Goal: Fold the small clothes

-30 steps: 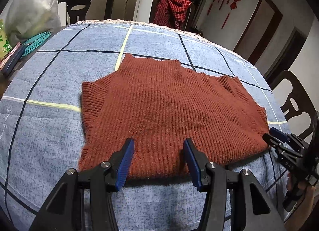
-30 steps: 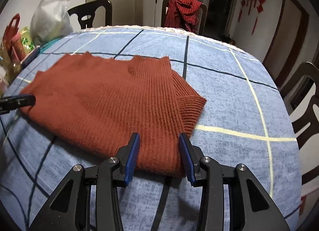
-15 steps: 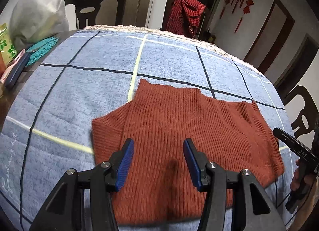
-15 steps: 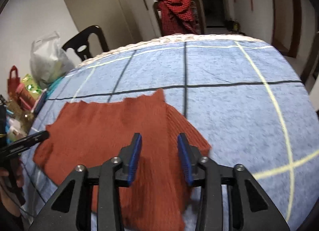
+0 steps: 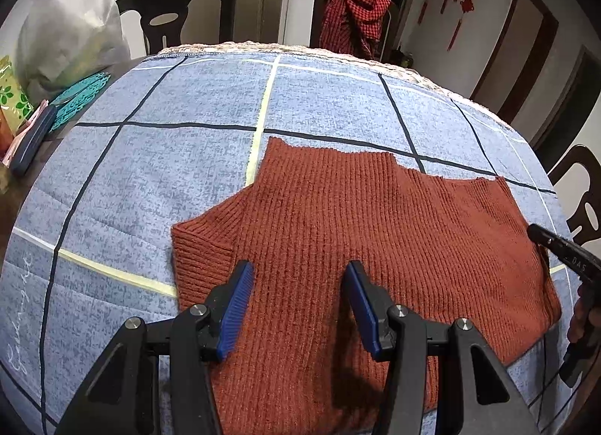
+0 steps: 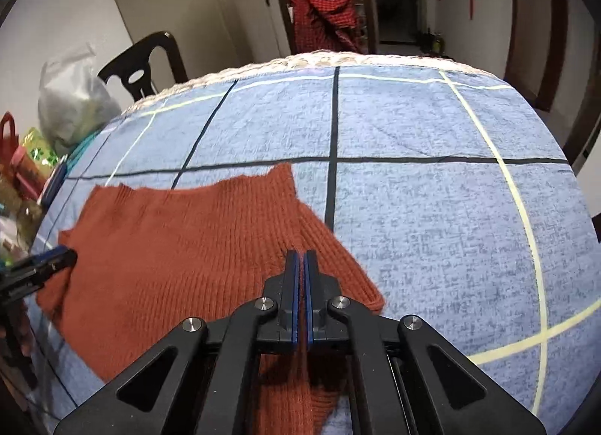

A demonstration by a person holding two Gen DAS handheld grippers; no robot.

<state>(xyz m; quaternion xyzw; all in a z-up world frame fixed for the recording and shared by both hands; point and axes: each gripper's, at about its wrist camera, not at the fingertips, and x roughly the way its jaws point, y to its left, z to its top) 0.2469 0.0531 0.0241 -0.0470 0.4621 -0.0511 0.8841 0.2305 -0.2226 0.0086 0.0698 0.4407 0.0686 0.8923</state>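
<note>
So there's a rust-red ribbed sweater [image 5: 375, 247] lying flat on the table, which has a blue checked cloth [image 5: 180, 164] with dark and pale yellow lines over it. The sweater sits in the near half of the cloth, collar edge pointing toward the far side, one short sleeve sticking out on the left in the left wrist view.

The left gripper [image 5: 296, 303] hangs over the near part of the sweater with its blue pads spread about halfway apart. Nothing is pinched between them; you can see the knit straight through the gap.

The right gripper [image 6: 300, 277] is squeezed down to a thin slit, right over the sweater near the sleeve on that side. A sliver of red fabric shows between the blue pads, so it looks clamped on a fold of the sweater there, though the knit under it is a bit blurred.

Around the table: two dark chairs on the far side, one with a red checked cloth [image 5: 353, 14] draped over its back. A big white plastic bag [image 5: 67, 29] and some colourful packets sit off to the left edge.
</note>
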